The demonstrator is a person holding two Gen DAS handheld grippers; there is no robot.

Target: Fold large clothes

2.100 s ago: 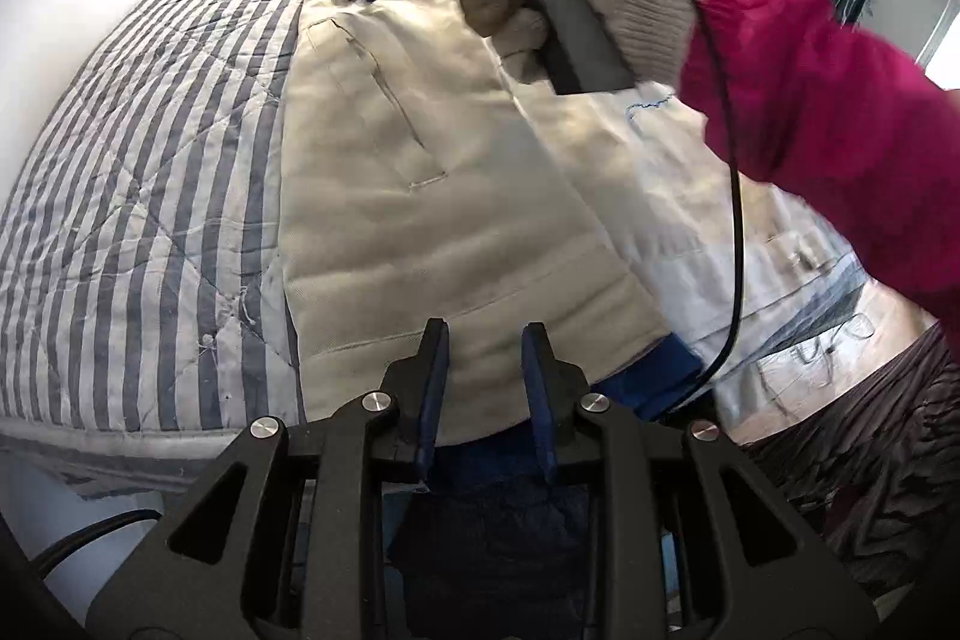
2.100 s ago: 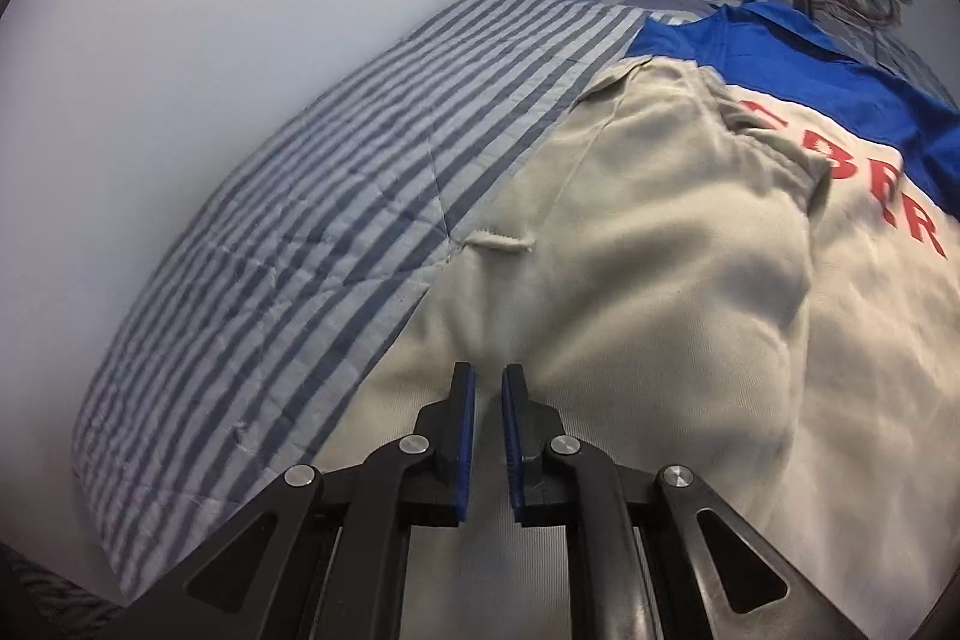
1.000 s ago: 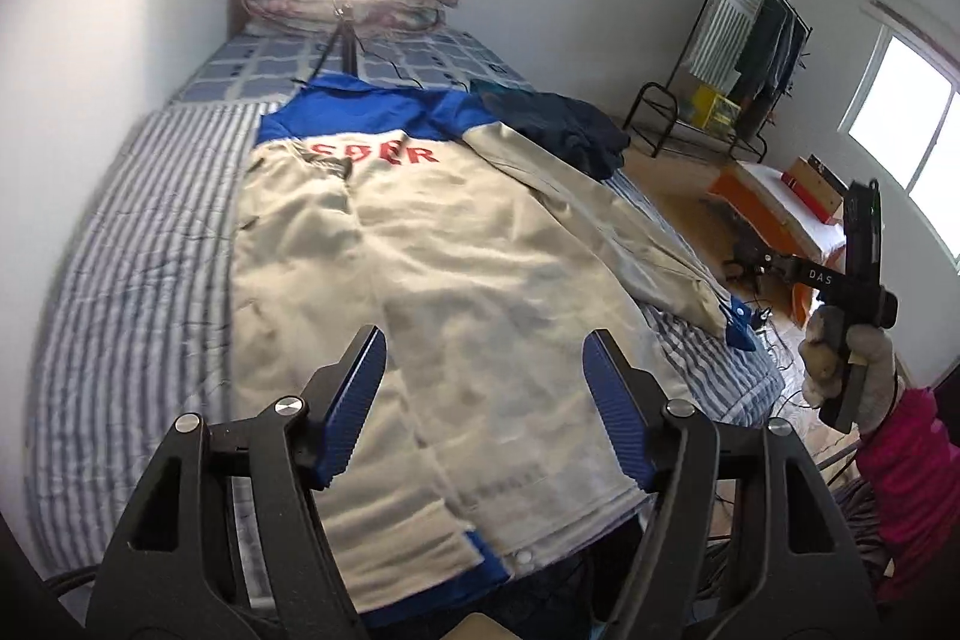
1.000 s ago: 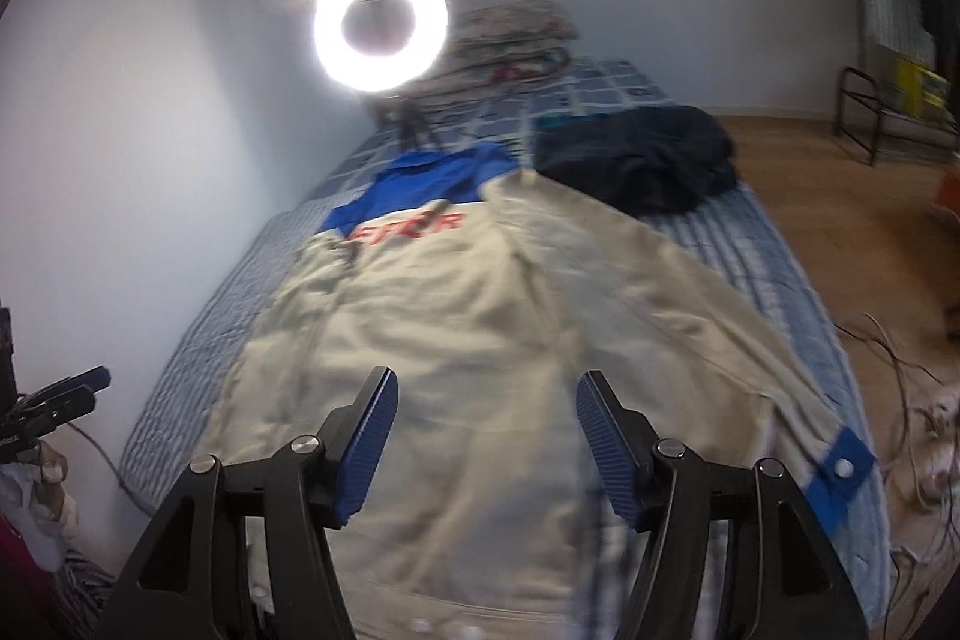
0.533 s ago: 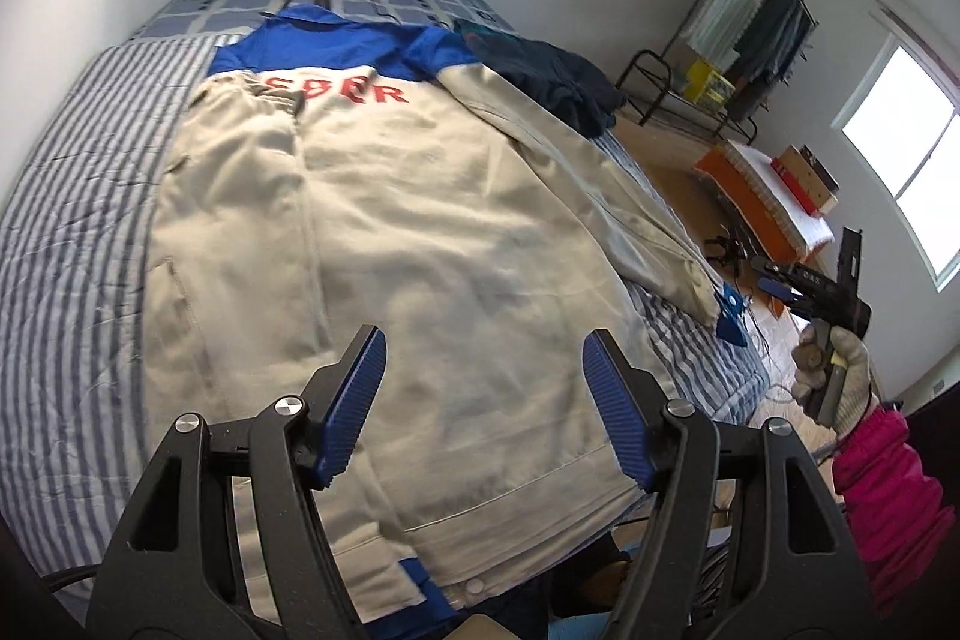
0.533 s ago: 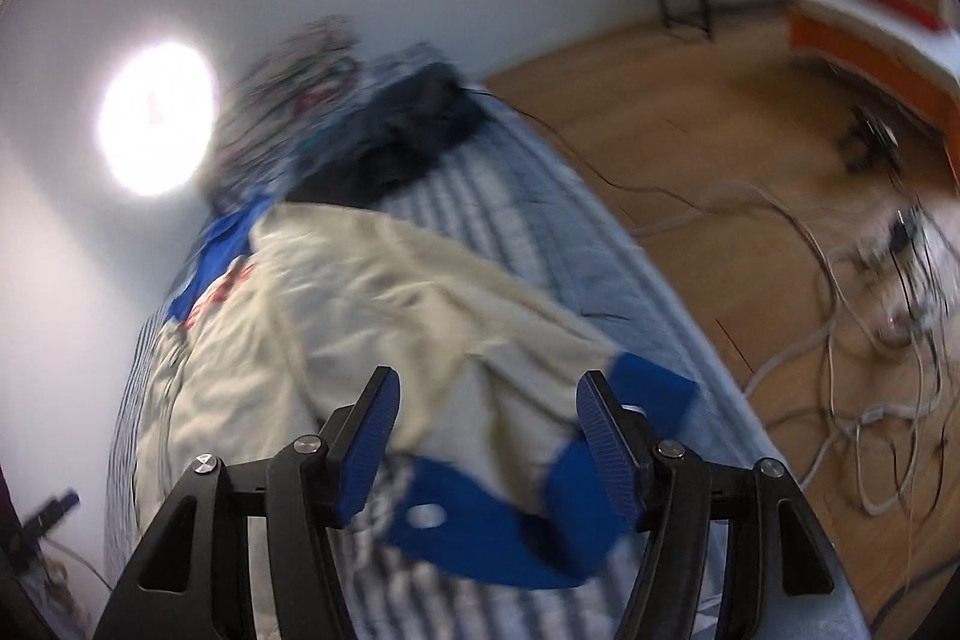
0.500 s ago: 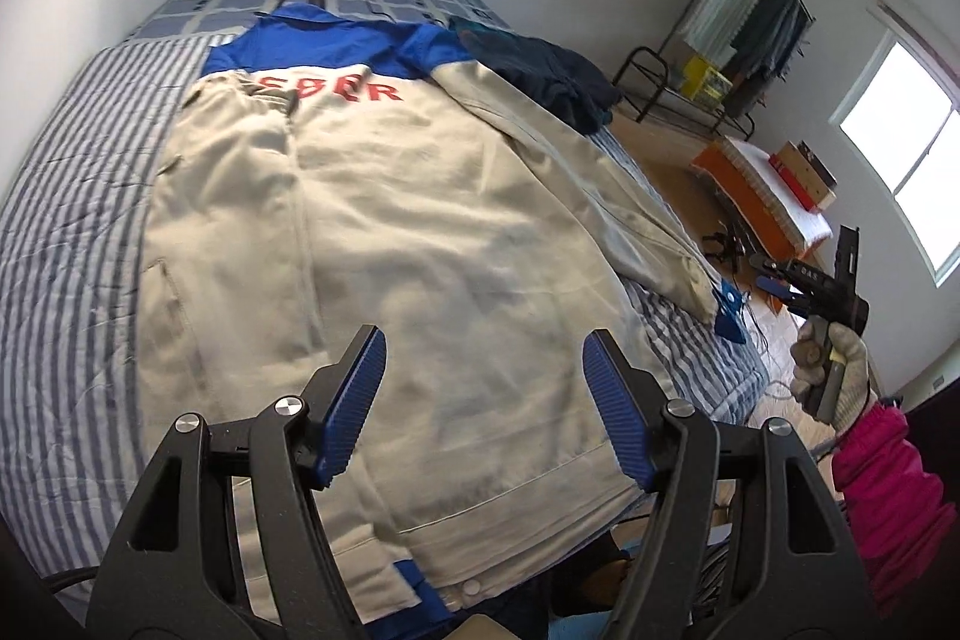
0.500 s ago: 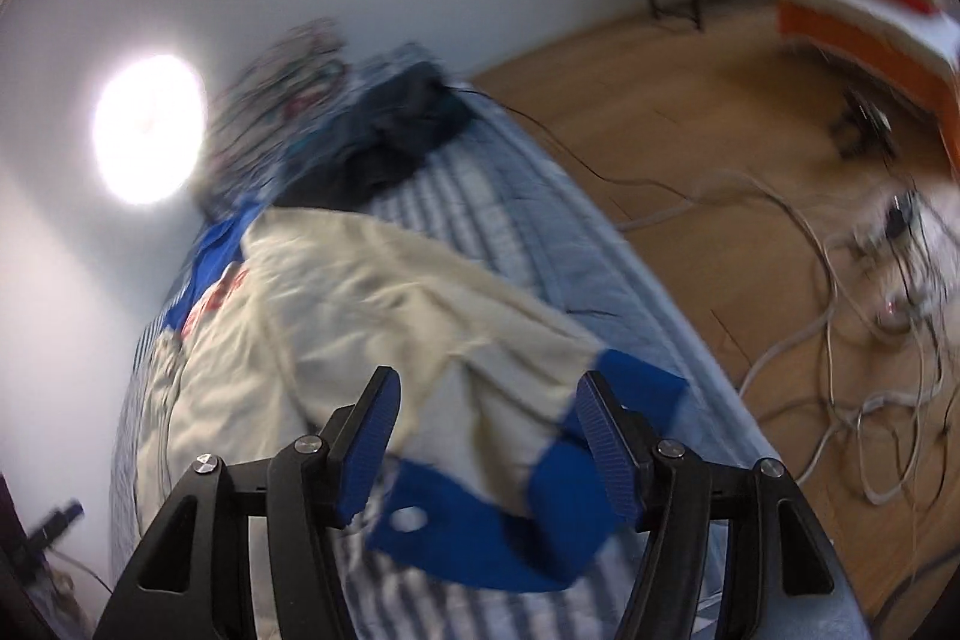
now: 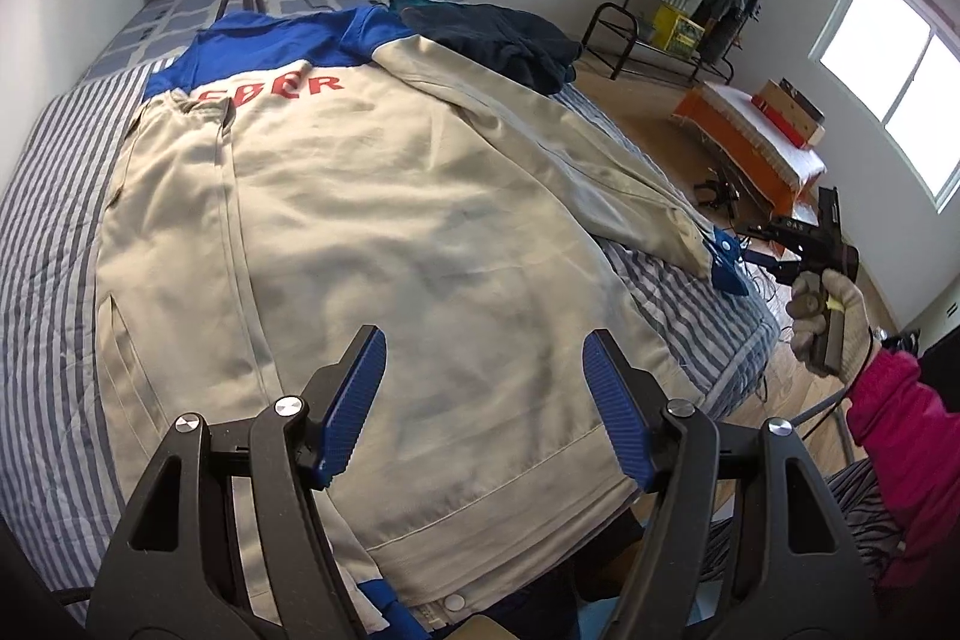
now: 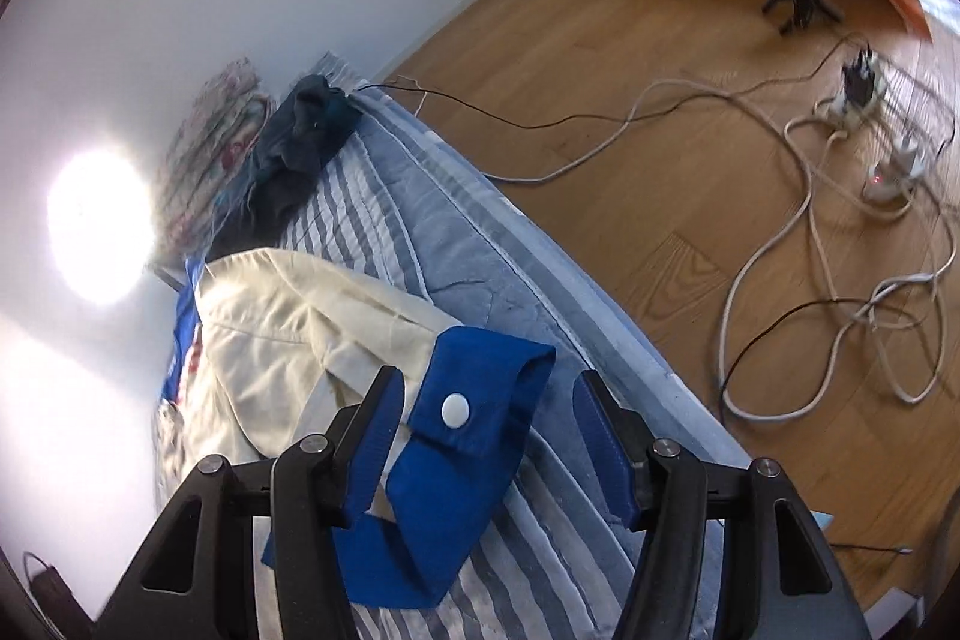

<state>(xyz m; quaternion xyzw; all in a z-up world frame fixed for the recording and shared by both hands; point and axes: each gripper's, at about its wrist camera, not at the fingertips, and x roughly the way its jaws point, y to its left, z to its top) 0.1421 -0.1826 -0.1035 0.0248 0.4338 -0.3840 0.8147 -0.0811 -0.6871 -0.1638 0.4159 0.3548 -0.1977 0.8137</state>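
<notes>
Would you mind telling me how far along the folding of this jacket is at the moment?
Done: the jacket lies spread on the bed, its left side already folded in. In hand: the right gripper, jaws open, sits around the blue cuff of the outstretched sleeve without gripping it; the left gripper hovers open above the hem. Left: fold that sleeve in, then fold the body.

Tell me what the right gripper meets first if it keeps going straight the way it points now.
Most likely the blue cuff of the jacket sleeve: it lies between the open fingers of the right gripper, on the striped bed cover. Depth is unclear, so whether it already touches, I cannot tell.
</notes>
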